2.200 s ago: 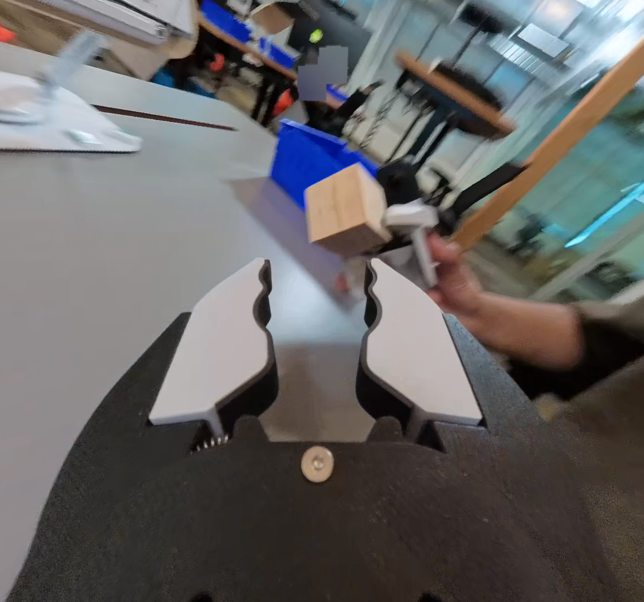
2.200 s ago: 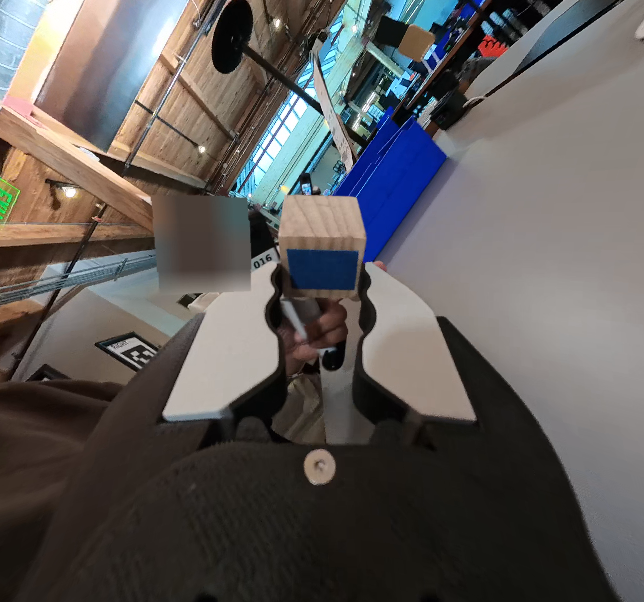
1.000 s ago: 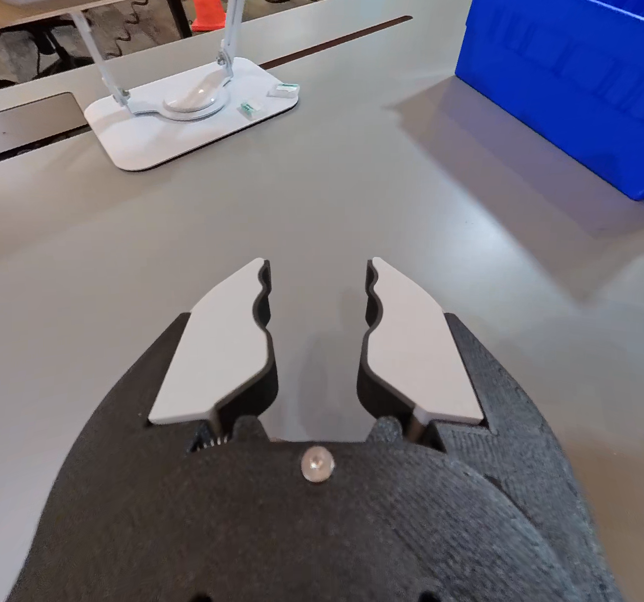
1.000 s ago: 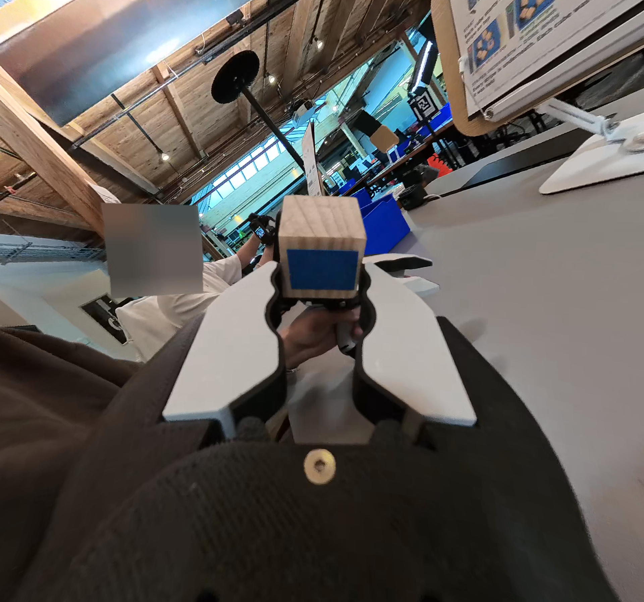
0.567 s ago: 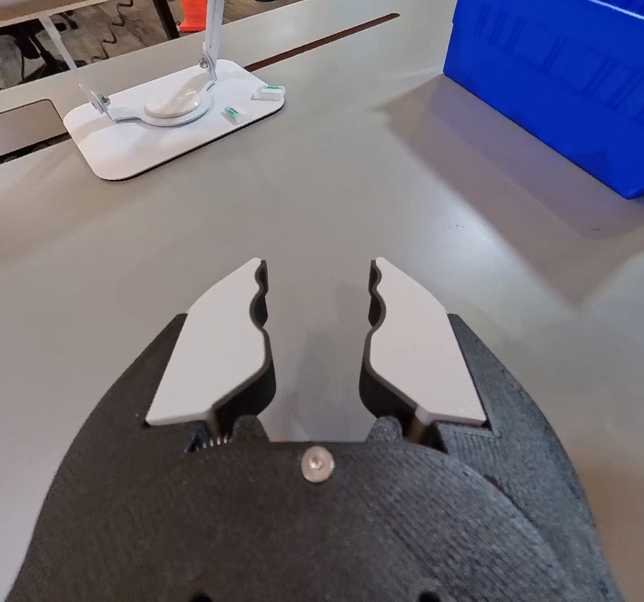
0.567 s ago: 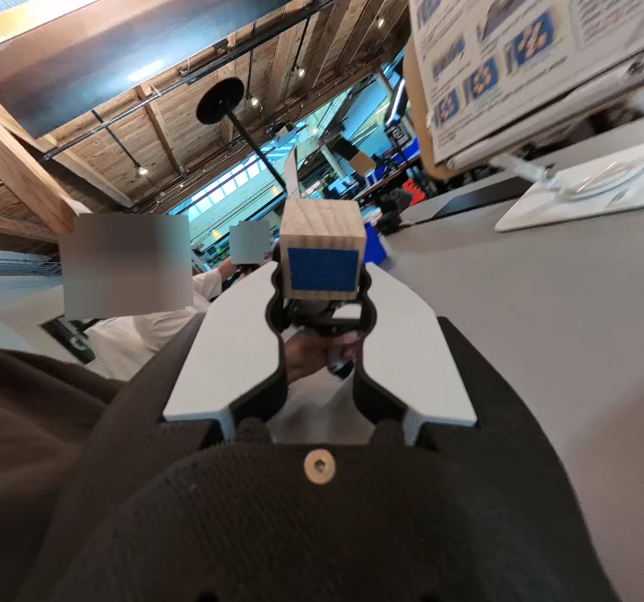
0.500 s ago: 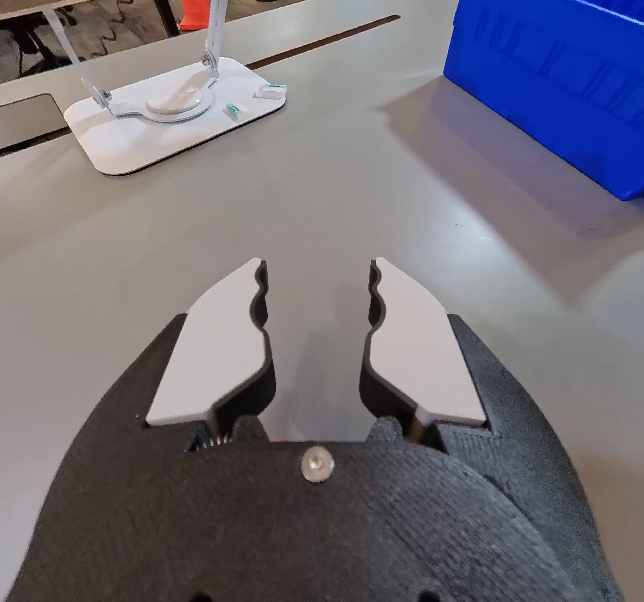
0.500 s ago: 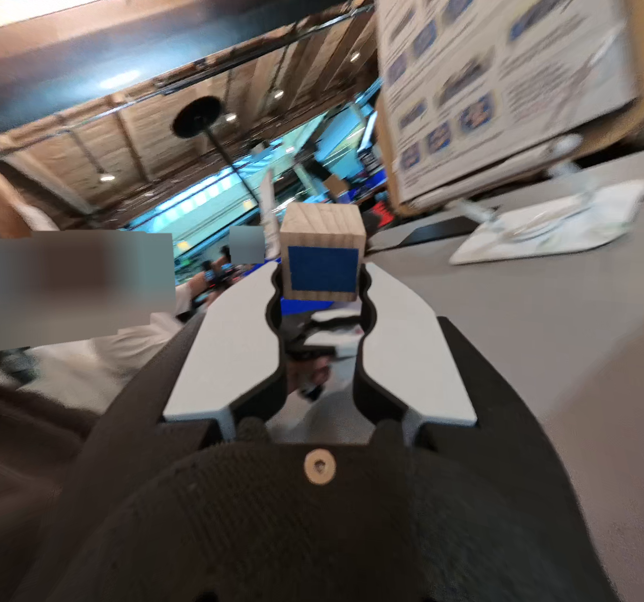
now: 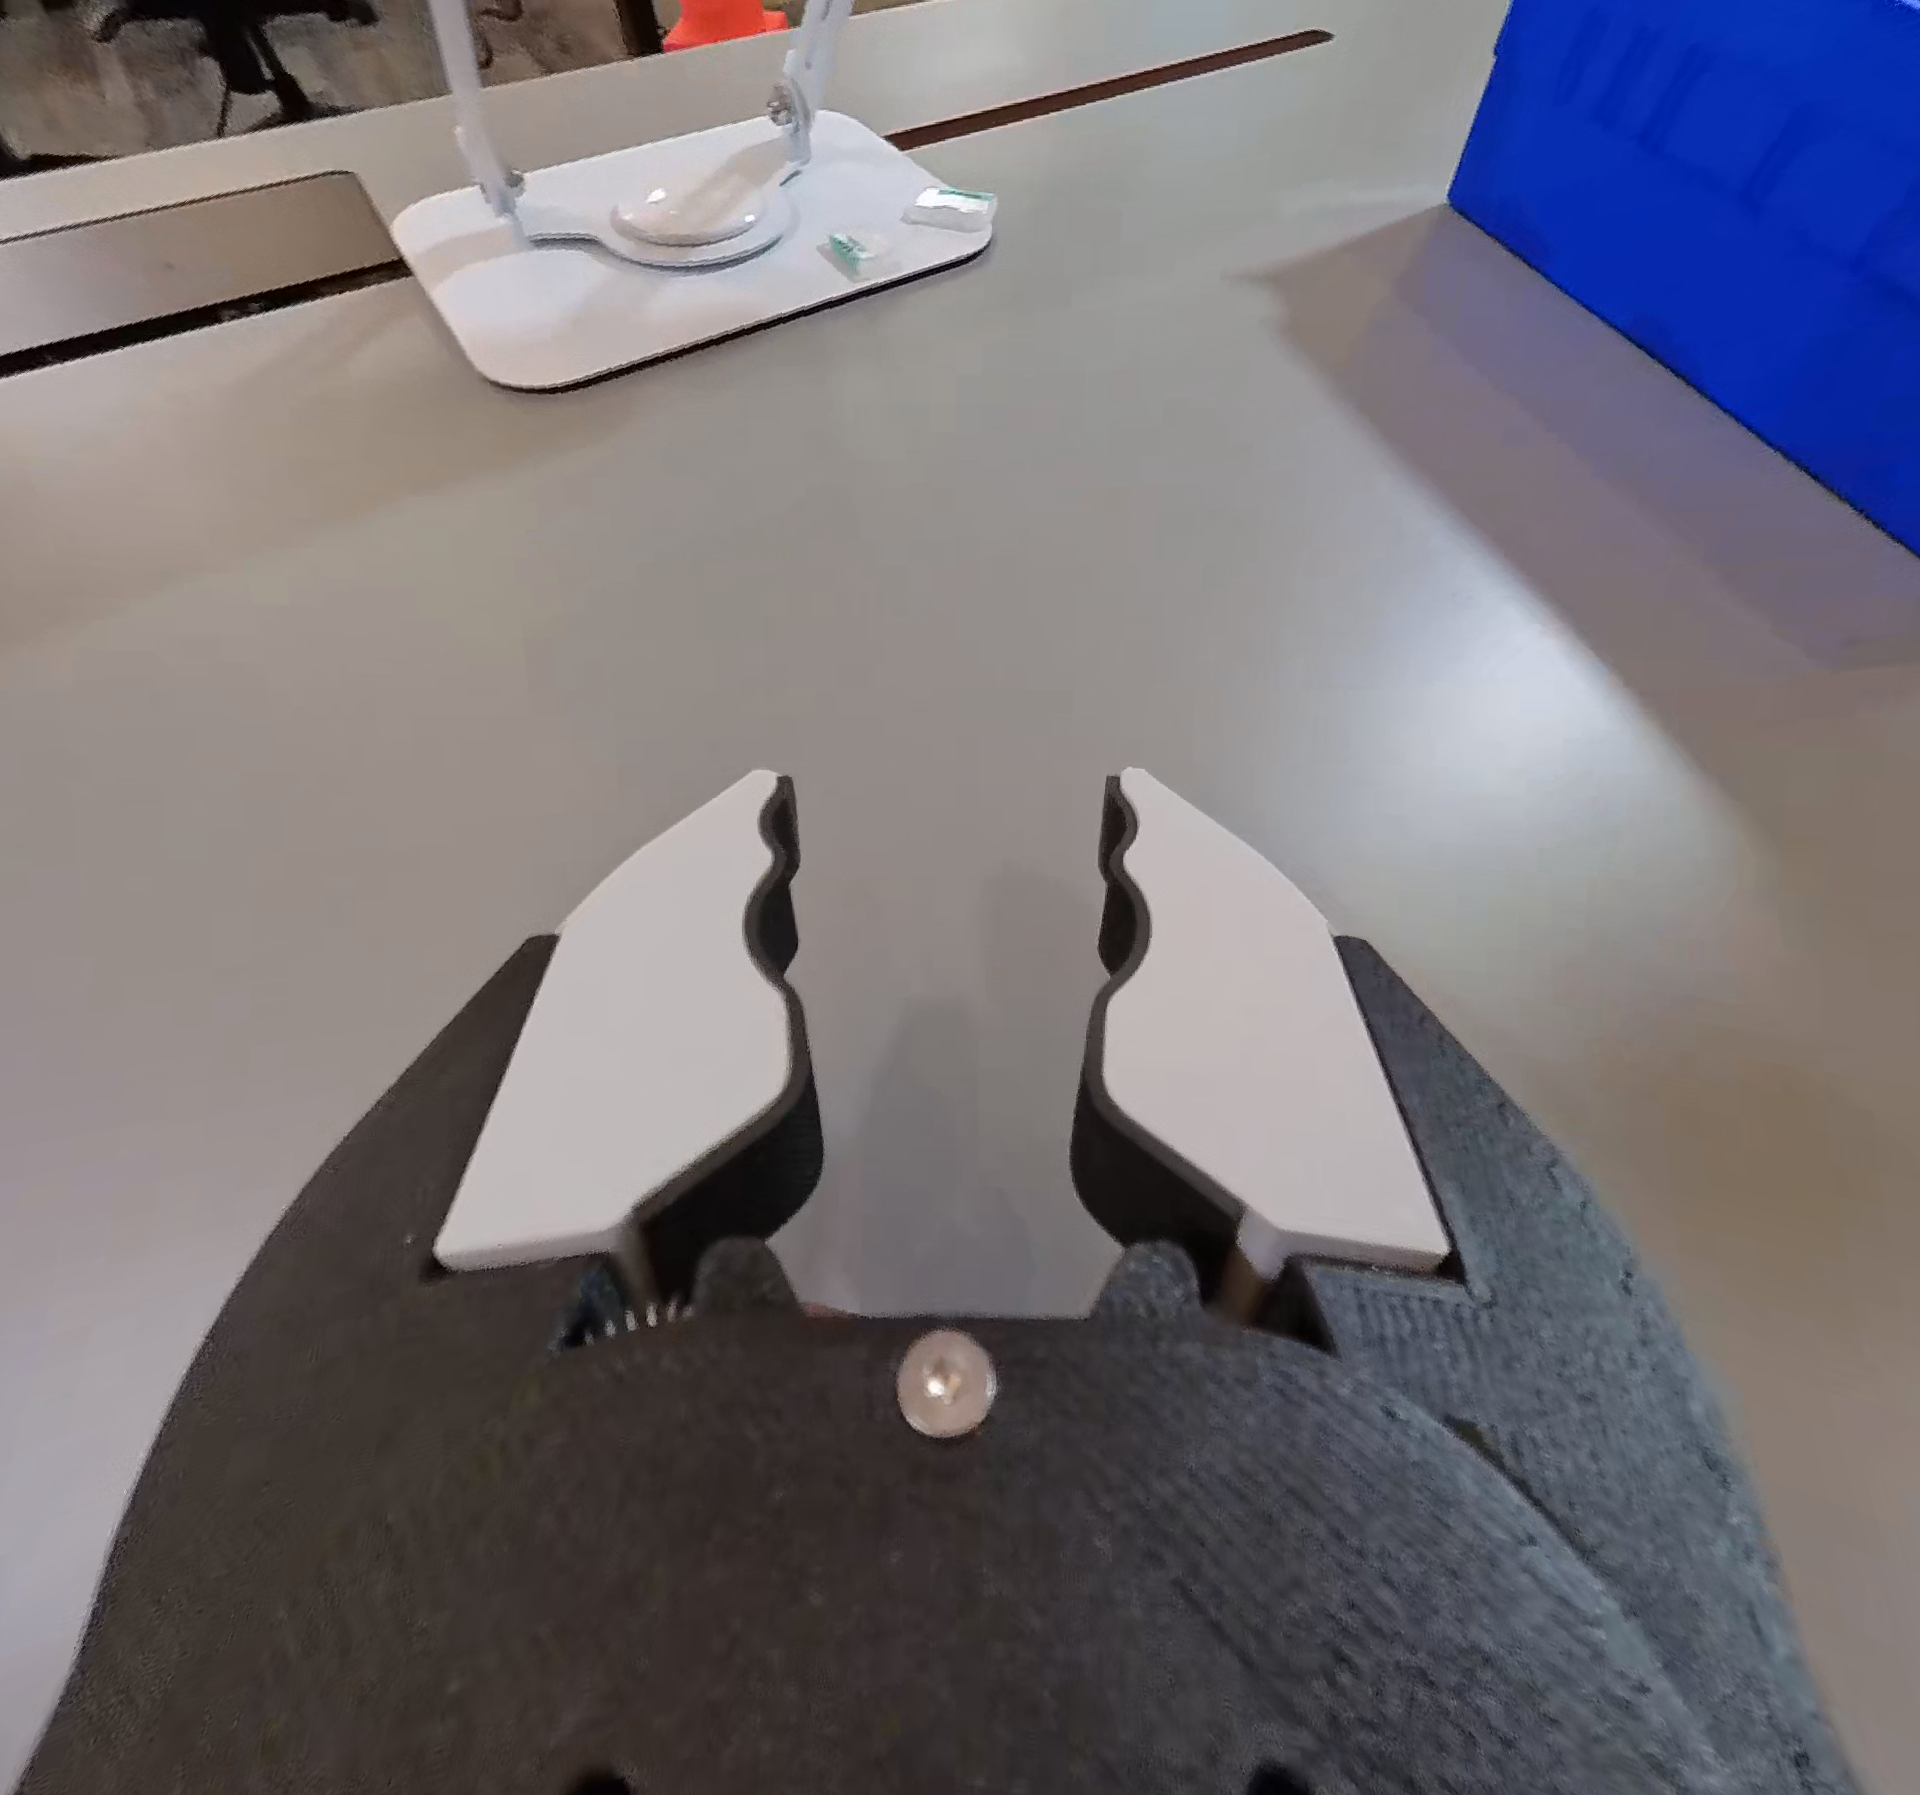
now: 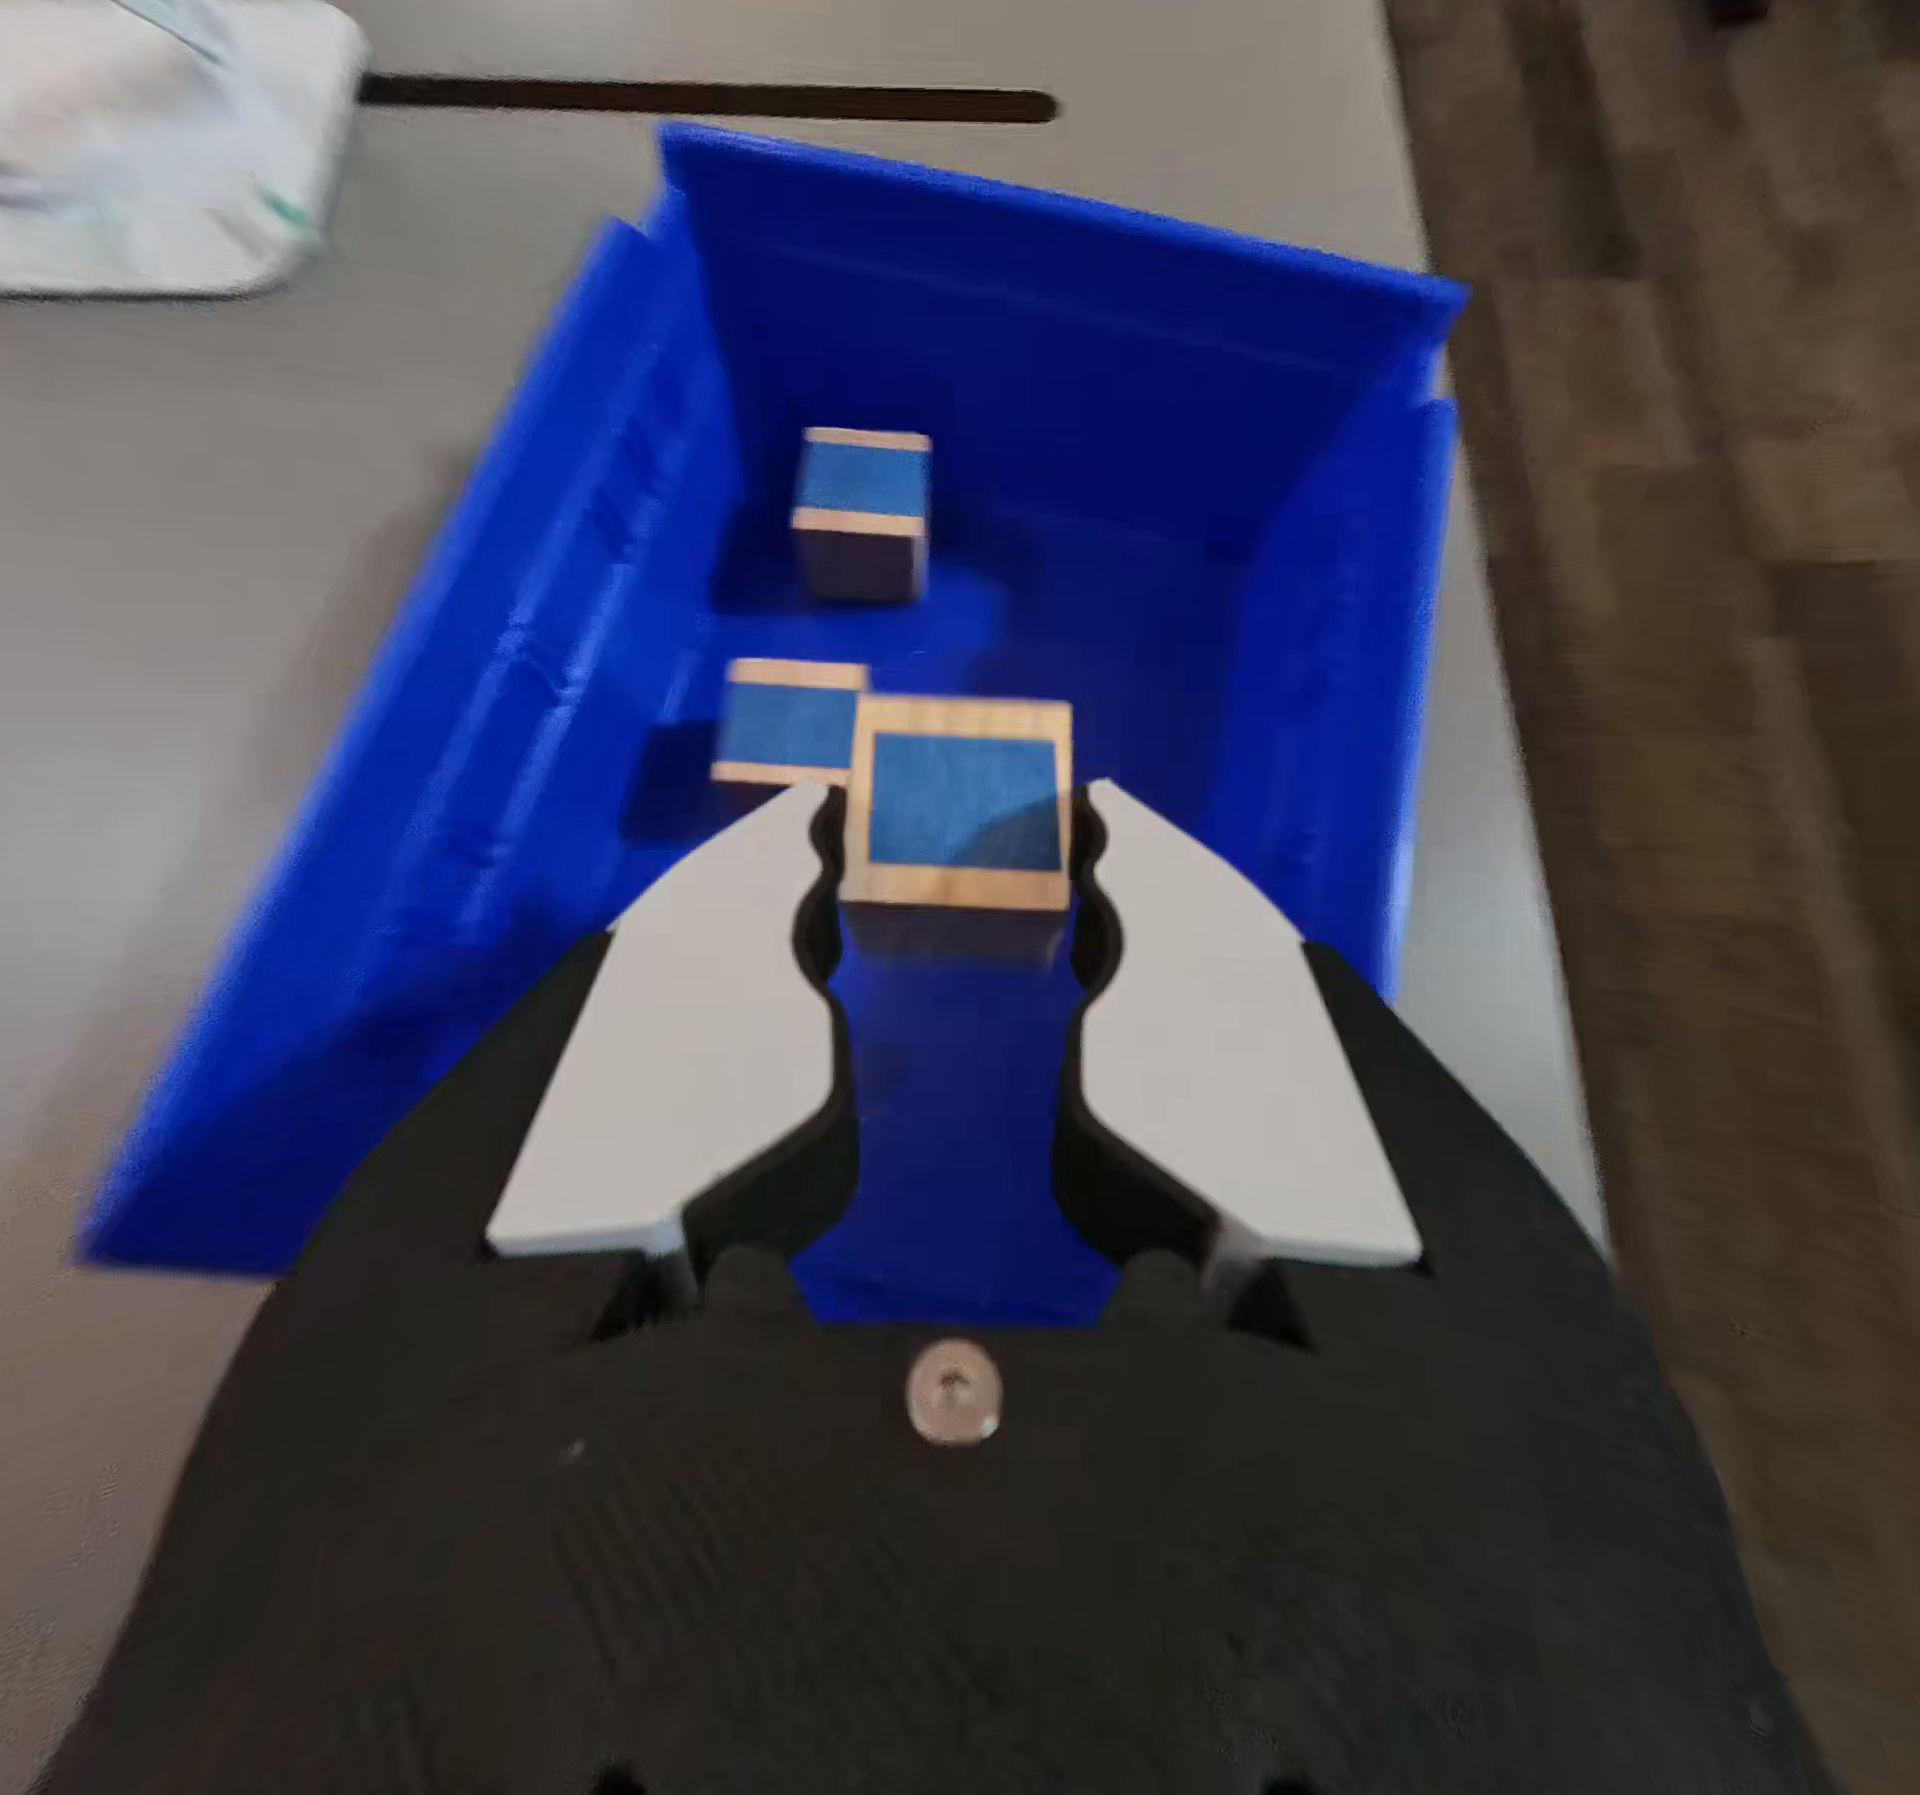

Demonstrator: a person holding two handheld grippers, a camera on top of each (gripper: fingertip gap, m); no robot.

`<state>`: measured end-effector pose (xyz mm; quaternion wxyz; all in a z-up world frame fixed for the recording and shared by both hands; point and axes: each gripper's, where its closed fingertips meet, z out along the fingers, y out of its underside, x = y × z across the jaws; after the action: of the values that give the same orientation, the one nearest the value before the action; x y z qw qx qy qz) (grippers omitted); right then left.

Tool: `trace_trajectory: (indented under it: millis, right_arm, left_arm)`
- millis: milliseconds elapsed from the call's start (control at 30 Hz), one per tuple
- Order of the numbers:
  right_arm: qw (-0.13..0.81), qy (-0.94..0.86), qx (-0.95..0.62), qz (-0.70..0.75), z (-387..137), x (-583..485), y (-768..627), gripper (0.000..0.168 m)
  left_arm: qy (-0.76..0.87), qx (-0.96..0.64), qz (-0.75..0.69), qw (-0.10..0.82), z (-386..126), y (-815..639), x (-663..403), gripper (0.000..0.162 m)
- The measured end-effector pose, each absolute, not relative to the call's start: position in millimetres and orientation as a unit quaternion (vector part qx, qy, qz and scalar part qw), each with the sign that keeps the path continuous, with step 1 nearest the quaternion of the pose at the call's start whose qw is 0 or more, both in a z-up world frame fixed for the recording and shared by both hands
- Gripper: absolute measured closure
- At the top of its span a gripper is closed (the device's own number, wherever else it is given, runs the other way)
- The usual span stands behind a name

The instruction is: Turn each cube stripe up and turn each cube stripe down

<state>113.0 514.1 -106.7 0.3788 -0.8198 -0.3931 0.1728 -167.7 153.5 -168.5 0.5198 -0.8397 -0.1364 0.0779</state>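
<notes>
Third cube (image 10: pixel 958 800) over bin (image 10: pixel 1039 239), stripe up.
Right jaws clamped on it; two cubes (image 10: pixel 860 509) inside already stripe up; left jaws apart, empty.

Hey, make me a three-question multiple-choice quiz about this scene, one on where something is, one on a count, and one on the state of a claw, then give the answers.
1. Where is the cube that the right claw holds?
A. On the grey table beside the white stand
B. Over the inside of the blue bin
C. Between the left claw's fingers

2. How many wooden cubes show in the right wrist view?
A. One
B. Three
C. Five

3. What state is the left claw in?
A. Open and empty
B. Shut on a cube
C. Shut on the bin's wall

Answers:
1. B: the held cube sits between the right claw fingers, with the blue bin floor behind it.
2. B: the held one, a near cube and a far cube in the bin.
3. A: the left claw has a wide gap showing only the bare grey table.
</notes>
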Motion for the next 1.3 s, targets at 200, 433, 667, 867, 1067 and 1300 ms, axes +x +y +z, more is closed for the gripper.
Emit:
trace_trajectory:
  millis: [200, 433, 667, 867, 1067, 1300]
  right_arm:
    - [0.389, -0.397, -0.83, 0.052, -134.7, 107.3, 553.7, 0.167]
    - [0.367, -0.39, -0.835, 0.123, -115.1, 94.4, 559.0, 0.153]
    - [0.209, -0.562, -0.798, 0.062, -134.9, 117.4, 501.9, 0.133]
    - [0.145, -0.666, -0.732, 0.007, -175.8, 141.4, 478.4, 0.127]
    - [0.163, -0.674, -0.709, 0.13, -155.9, 120.7, 450.2, 0.1]
    - [0.175, -0.698, -0.687, 0.098, -169.2, 118.7, 447.1, 0.096]
  left_arm:
    - [-0.156, -0.837, 0.101, 0.515, -171.4, 132.4, -175.4, 0.105]
    - [-0.176, -0.833, 0.132, 0.508, -171.4, 103.9, -181.2, 0.105]
    - [-0.184, -0.831, 0.121, 0.51, -171.8, 102.1, -180.7, 0.105]
    - [-0.167, -0.836, 0.112, 0.511, -172.1, 112.8, -174.0, 0.105]
    - [-0.154, -0.841, 0.104, 0.508, -174.4, 122.3, -169.4, 0.105]
    - [-0.147, -0.844, 0.097, 0.506, -175.7, 128.6, -167.0, 0.105]
